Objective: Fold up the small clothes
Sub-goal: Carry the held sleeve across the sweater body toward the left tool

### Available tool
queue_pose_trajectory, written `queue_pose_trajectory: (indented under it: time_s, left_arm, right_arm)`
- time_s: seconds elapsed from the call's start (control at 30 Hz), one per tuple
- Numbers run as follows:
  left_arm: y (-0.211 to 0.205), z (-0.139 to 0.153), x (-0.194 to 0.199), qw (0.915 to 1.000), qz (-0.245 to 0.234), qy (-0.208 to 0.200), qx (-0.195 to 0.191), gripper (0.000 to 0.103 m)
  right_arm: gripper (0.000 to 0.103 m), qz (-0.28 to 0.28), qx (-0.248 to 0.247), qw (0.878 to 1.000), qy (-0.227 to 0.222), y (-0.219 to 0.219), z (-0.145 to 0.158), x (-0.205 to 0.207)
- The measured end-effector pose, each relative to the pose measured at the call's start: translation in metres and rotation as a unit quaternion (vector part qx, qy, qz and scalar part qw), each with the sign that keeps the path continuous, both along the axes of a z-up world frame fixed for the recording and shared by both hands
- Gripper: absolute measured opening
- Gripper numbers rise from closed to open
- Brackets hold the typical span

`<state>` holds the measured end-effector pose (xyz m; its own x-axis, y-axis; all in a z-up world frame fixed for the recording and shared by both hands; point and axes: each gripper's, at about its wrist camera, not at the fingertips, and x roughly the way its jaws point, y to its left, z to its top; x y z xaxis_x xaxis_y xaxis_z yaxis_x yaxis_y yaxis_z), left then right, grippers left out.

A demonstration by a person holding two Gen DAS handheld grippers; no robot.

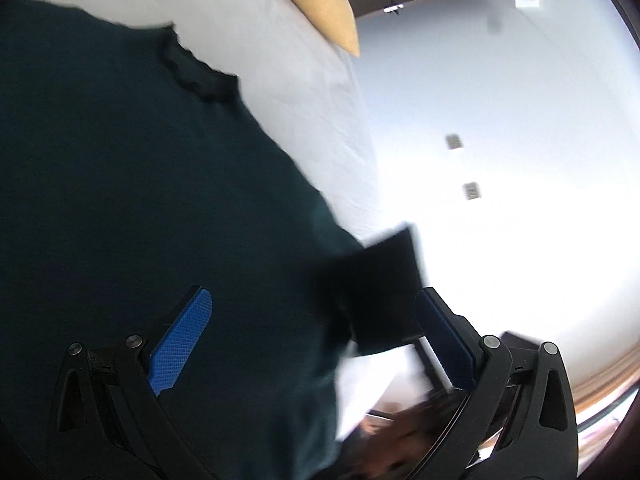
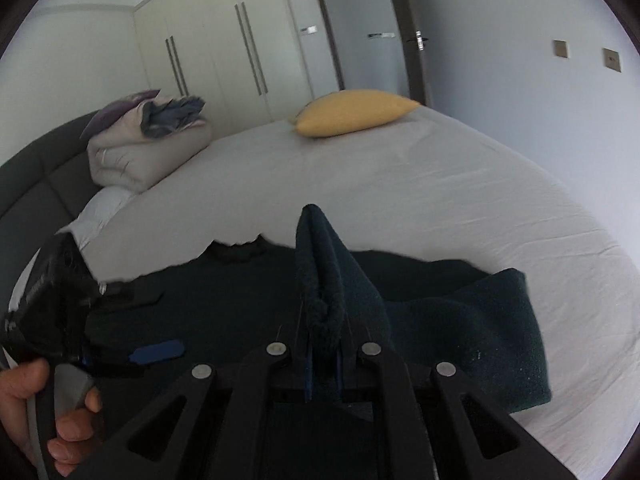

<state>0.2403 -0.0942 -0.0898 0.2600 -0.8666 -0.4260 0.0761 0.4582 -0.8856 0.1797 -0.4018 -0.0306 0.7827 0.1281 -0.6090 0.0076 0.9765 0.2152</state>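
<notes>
A dark teal garment (image 2: pixel 248 296) lies spread on the white bed sheet (image 2: pixel 400 184); it fills the left of the left wrist view (image 1: pixel 140 184), neckline (image 1: pixel 188 68) toward the top. My right gripper (image 2: pixel 322 344) is shut on a raised fold of the garment (image 2: pixel 332 276), with a sleeve (image 2: pixel 480 328) hanging to its right. My left gripper (image 1: pixel 316 340) is open over the garment's edge near a dark sleeve cuff (image 1: pixel 380 280); its blue pad (image 2: pixel 158 352) shows in the right wrist view at lower left.
A yellow pillow (image 2: pixel 352 112) lies at the far end of the bed. A folded duvet with clothes (image 2: pixel 148 140) sits by the dark headboard (image 2: pixel 36 184). Wardrobe doors (image 2: pixel 224 48) and a door (image 2: pixel 360 32) stand behind. The bed edge (image 1: pixel 360 128) falls to the floor.
</notes>
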Motion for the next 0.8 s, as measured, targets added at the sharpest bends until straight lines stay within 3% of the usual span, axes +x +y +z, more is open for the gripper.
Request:
queue_pose_trajectory:
  time_s: [0.17, 0.3, 0.4, 0.47, 0.53, 0.6, 0.7, 0.77, 0.8]
  left_arm:
    - [-0.007, 0.004, 0.012, 0.9988, -0.033, 0.019, -0.029, 0.103]
    - [-0.013, -0.004, 0.025, 0.9984, -0.045, 0.034, 0.007, 0.103]
    - [-0.016, -0.019, 0.036, 0.9971, -0.05, 0.055, 0.012, 0.099]
    - [-0.021, -0.028, 0.043, 0.9959, -0.06, 0.066, 0.01, 0.083]
    - [-0.027, -0.034, 0.047, 0.9946, -0.072, 0.072, 0.017, 0.049]
    - [-0.032, -0.036, 0.049, 0.9943, -0.077, 0.07, 0.027, 0.029]
    - [-0.033, -0.029, 0.053, 0.9951, -0.073, 0.054, 0.039, 0.014]
    - [-0.03, -0.028, 0.05, 0.9959, -0.066, 0.046, 0.042, 0.01]
    - [-0.026, -0.025, 0.051, 0.9963, -0.061, 0.042, 0.045, 0.009]
  right_arm:
    - [0.009, 0.032, -0.023, 0.999, 0.023, 0.055, -0.027, 0.009]
    - [0.009, 0.041, -0.05, 0.997, 0.029, 0.073, -0.03, 0.022]
    - [0.009, 0.046, -0.059, 0.997, 0.028, 0.075, -0.038, 0.014]
    - [0.009, 0.05, -0.062, 0.996, 0.029, 0.081, -0.038, 0.016]
    - [0.01, 0.055, -0.063, 0.996, 0.029, 0.073, -0.042, 0.004]
    - [0.01, 0.06, -0.059, 0.996, 0.031, 0.074, -0.043, 0.004]
    - [0.012, 0.061, -0.048, 0.996, 0.036, 0.071, -0.044, 0.002]
    - [0.024, 0.061, -0.034, 0.997, 0.035, 0.064, -0.041, -0.003]
    - [0.042, 0.057, -0.017, 0.998, 0.035, 0.058, -0.039, -0.005]
